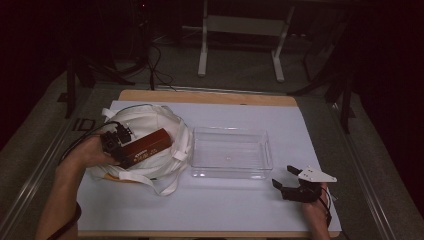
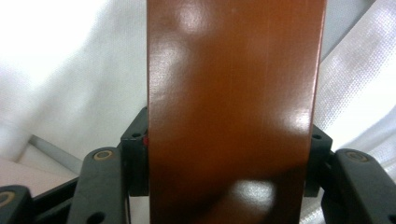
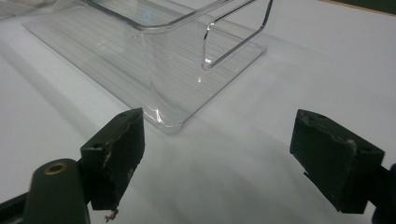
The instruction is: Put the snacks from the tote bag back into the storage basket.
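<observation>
White table (image 1: 240, 205): left gripper (image 1: 116, 145) fingers clamp brown box (image 1: 146, 146); right gripper (image 1: 290, 181) fingers wide.

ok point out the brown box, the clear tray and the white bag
brown box (image 1: 148, 145), high view, its top face
clear tray (image 1: 268, 150), high view, its right rim
white bag (image 1: 145, 117), high view, its upper cloth

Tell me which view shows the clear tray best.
The high view: the whole clear tray is visible, empty, between the white bag and the right gripper. The right gripper view shows one near corner close up. In the left gripper view the brown box blocks it.
</observation>
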`<act>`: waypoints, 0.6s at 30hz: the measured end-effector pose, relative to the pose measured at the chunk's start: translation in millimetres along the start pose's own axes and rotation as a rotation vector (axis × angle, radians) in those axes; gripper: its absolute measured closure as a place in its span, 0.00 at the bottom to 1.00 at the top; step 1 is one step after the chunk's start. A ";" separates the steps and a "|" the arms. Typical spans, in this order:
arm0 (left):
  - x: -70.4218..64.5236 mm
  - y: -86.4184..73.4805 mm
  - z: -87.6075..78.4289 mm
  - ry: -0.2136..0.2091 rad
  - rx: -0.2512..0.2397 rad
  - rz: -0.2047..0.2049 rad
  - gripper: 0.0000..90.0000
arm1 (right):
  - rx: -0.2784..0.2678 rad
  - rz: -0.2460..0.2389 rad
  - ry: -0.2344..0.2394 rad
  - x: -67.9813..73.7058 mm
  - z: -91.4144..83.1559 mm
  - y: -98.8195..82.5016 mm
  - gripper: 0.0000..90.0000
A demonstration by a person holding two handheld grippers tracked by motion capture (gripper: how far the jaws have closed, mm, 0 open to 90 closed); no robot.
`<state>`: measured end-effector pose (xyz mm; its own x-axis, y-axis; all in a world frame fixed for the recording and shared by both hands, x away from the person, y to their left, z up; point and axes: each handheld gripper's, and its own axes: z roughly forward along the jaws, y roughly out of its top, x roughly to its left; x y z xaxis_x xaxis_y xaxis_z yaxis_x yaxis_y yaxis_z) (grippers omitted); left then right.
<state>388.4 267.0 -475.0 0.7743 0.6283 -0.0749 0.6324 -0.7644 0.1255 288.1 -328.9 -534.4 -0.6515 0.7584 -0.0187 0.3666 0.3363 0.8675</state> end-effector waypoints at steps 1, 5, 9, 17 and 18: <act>-0.8 0.0 -0.2 0.008 -0.002 0.004 0.46 | 0.000 0.000 0.000 0.0 0.0 0.0 0.20; -3.2 -1.3 -2.0 0.048 -0.026 0.017 0.48 | 0.000 -0.003 -0.002 0.1 0.0 0.0 0.20; -4.5 -3.0 -6.4 0.089 -0.048 0.026 0.49 | 0.000 -0.002 -0.003 0.2 -0.1 0.0 0.20; -9.1 -4.1 -26.9 0.133 -0.099 0.044 0.50 | -0.001 -0.006 -0.003 0.3 0.0 0.0 0.20; -9.4 -3.9 -29.1 0.141 -0.101 0.051 0.50 | -0.001 -0.007 -0.003 0.3 -0.1 0.0 0.20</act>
<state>378.0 268.3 -445.9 0.7900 0.6088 0.0728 0.5817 -0.7817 0.2248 287.8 -328.6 -534.4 -0.6519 0.7579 -0.0259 0.3618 0.3409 0.8677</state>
